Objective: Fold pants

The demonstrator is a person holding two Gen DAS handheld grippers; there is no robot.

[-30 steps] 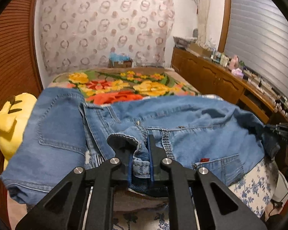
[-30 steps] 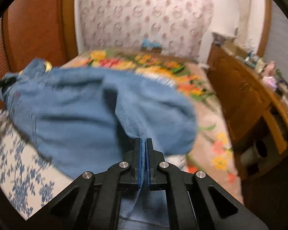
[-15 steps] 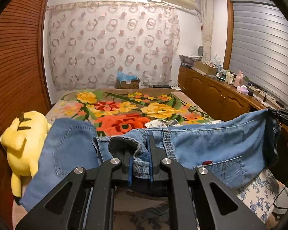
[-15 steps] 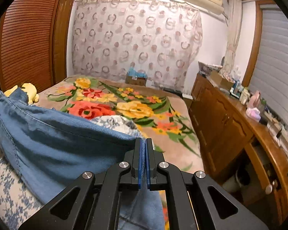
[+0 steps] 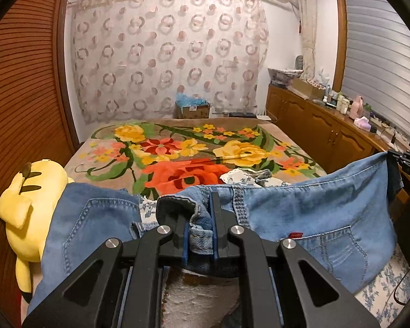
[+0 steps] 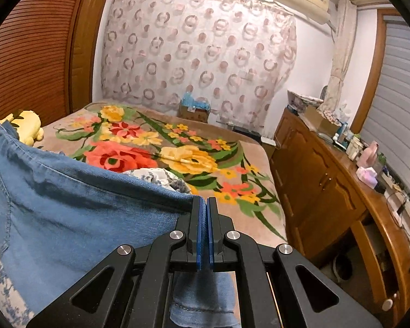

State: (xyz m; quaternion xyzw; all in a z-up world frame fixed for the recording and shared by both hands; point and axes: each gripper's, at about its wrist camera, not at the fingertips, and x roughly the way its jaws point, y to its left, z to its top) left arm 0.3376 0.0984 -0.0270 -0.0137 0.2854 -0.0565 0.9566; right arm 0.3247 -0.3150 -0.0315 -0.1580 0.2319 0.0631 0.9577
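Light blue denim pants (image 5: 314,213) hang stretched between both grippers above the near end of the bed. My left gripper (image 5: 201,218) is shut on a bunched waistband edge, with denim folds between its blue pads. A back pocket with a small red tag (image 5: 296,235) shows to its right. In the right wrist view the pants (image 6: 68,205) run off to the left, and my right gripper (image 6: 204,218) is shut on a thin denim edge, with a hem end hanging below it. The right gripper (image 5: 407,161) also shows far right in the left wrist view.
A floral blanket (image 5: 191,150) covers the bed, with a blue-flowered white cloth (image 5: 248,176) bunched on it. A yellow plush toy (image 5: 22,207) lies at the left by the wooden louvred doors (image 5: 22,95). A cluttered wooden sideboard (image 6: 341,180) runs along the right. A cardboard box (image 5: 192,109) stands by the curtain.
Both grippers have drawn back and risen with the pants. The denim that lay spread over the bed now hangs taut and low in both views, and more of the floral blanket shows.
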